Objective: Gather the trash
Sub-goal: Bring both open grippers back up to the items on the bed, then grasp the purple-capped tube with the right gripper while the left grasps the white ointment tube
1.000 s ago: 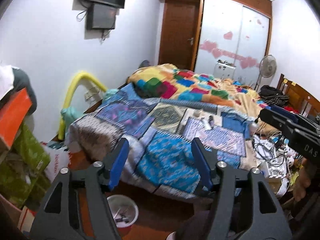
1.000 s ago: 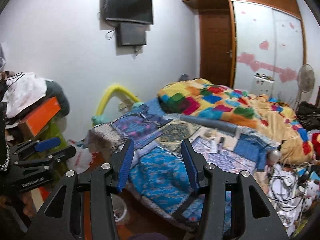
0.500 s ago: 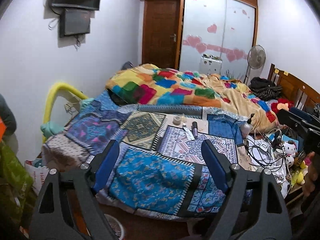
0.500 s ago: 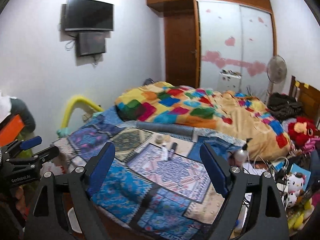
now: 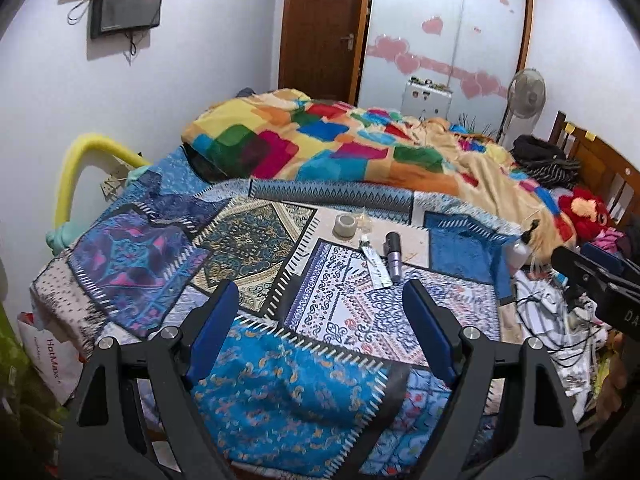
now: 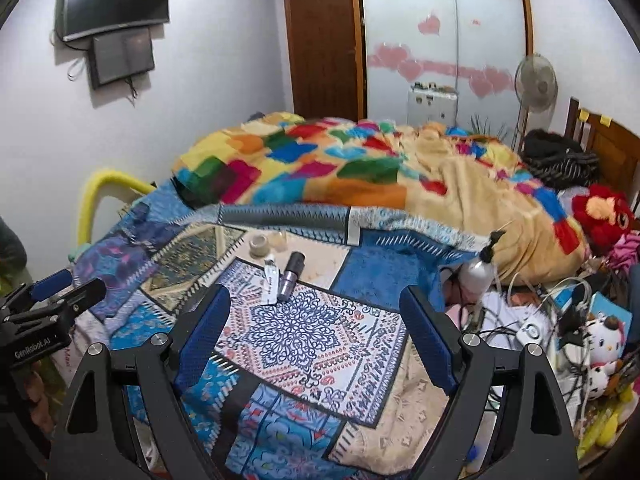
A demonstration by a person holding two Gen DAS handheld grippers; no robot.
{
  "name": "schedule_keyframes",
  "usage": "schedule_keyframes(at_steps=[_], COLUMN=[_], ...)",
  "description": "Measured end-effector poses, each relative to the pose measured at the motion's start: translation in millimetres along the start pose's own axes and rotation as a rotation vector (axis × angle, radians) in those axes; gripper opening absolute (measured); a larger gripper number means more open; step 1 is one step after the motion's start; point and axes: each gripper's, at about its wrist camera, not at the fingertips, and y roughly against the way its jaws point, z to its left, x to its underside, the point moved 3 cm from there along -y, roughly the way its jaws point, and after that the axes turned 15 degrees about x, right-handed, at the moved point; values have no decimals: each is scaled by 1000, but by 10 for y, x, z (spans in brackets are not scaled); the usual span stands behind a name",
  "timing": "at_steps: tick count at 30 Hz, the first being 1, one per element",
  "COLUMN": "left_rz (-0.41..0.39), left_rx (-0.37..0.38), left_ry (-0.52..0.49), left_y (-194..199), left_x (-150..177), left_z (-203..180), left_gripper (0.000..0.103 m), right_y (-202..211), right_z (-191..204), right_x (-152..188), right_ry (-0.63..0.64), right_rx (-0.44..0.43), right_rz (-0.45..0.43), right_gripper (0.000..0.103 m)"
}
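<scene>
Small litter lies on the patterned bedspread (image 5: 348, 308) ahead of both grippers. It is a roll of tape (image 5: 345, 225) (image 6: 259, 245), a flattened white tube (image 5: 374, 266) (image 6: 271, 282), a dark cylinder with a purple-silver end (image 5: 393, 255) (image 6: 292, 276) and a scrap of clear wrapper (image 5: 365, 218) (image 6: 280, 240). My left gripper (image 5: 320, 292) hangs open over the near part of the bed, short of the items, with nothing between its blue pads. My right gripper (image 6: 315, 297) is likewise open and empty, the tube and cylinder just beyond its left finger.
A colourful quilt (image 5: 340, 144) is heaped behind the litter. A pump bottle (image 6: 478, 266), tangled cables (image 6: 532, 312) and soft toys (image 6: 604, 344) crowd the right side. A yellow foam rail (image 5: 76, 176) and bags (image 5: 48, 356) stand at the left.
Both grippers have moved forward and lower over the bed, so the litter looks nearer. Both pairs of jaws have spread wider than they stood a second ago.
</scene>
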Motion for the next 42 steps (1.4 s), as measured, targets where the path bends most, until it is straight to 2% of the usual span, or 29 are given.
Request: schedule_keyframes(at_steps=[8,14,17,19,24,25,29,30,31,36,42], left_rz=[73,104,123,136,185,195,223,227,231,248,262], left_rx=[26,55,79,98,119,112,122,128,134,177,170], left_ry=[-19,-5,6,21,16,6,19,24,31,67,79], left_y=[-807,-1269,-1481,-1567,-1809,-1848,-1964,-1984,-2013,-2192,-2491], left_x=[56,51,37,30,56,66,105,110,113,52,-54], left_z=[136,245,287,313,325,319,321,318,312,205,56], left_gripper=[84,81,74,70,55,50,47,46,45,41,41], right_y=[-955,-1590,-1814,-1956,-2271,-2319,-2444,-2439,-2472,-2409,-2265], right_z=[130,248,334,416,608,643,751,760,779,659,319], right_x=[72,109,99,93,95,99,117,117,106,140,179], right_ry=[-42,-64,-76,-68,-53,-51,-35,-17,-2,6,-19], right_rx=[-79,-98,-133,-146,-155,-159,-161,-151,-152,-163,-127], right_rz=[157,247,278,293,326,334,346,337,342,323,278], right_gripper=[84,84,76,64,47,44,39,28,26,26,26])
